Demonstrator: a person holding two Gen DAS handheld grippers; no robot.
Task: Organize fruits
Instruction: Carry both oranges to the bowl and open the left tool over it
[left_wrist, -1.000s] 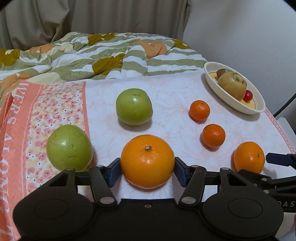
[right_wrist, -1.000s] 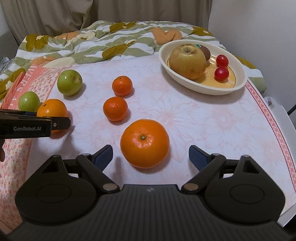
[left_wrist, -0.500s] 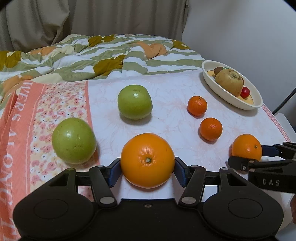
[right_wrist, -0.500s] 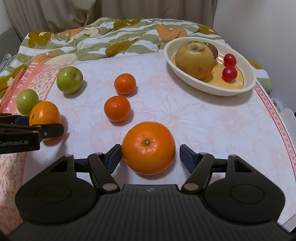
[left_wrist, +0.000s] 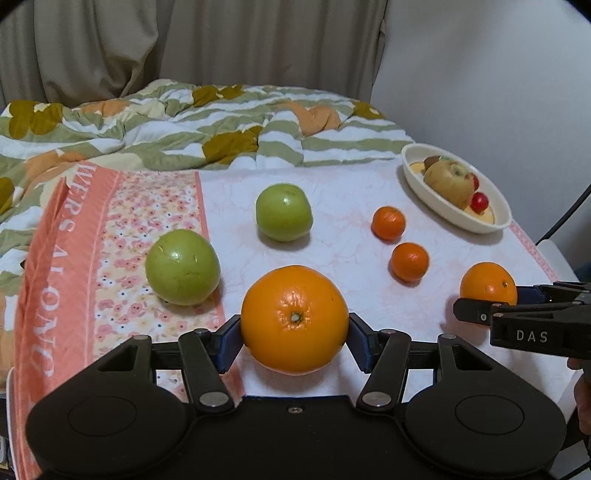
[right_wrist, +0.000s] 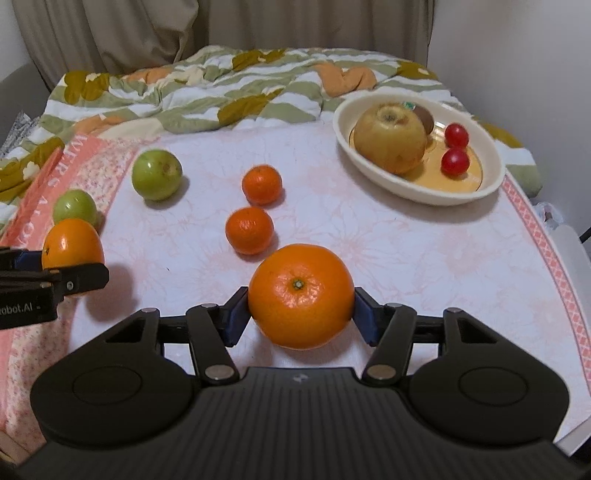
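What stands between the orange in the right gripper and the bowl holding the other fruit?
Nothing visible: bare tablecloth runs from the large orange in the right gripper to the bowl; both tangerines lie left.

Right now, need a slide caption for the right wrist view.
Right claw shut on a large orange; two mandarins and a fruit bowl ahead.
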